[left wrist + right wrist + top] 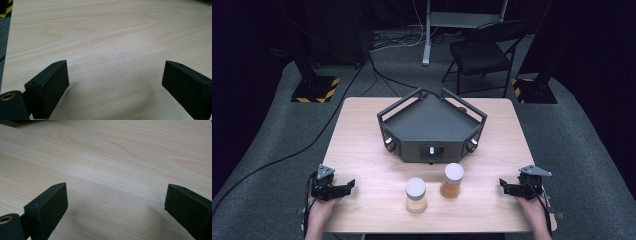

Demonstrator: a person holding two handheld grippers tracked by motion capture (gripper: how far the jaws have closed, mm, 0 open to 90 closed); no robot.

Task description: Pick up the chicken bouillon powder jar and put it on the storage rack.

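Observation:
Two small jars with pale lids stand near the table's front middle: one jar (416,195) holds light tan powder, the other jar (452,180) holds orange powder and sits a little farther back and right. My left gripper (346,186) rests at the front left of the wooden table (362,150), open, its jaws pointing toward the jars. My right gripper (506,186) rests at the front right, open too, pointing left. In the left gripper view my left gripper (115,80) has bare wood between wide jaws. The right gripper view shows the same for my right gripper (116,202).
A dark five-sided tray-like device (432,127) with railings and knobs stands at the table's middle back. A black folding chair (482,52) and stand bases are on the floor beyond the table. A cable (287,155) runs over the floor at left.

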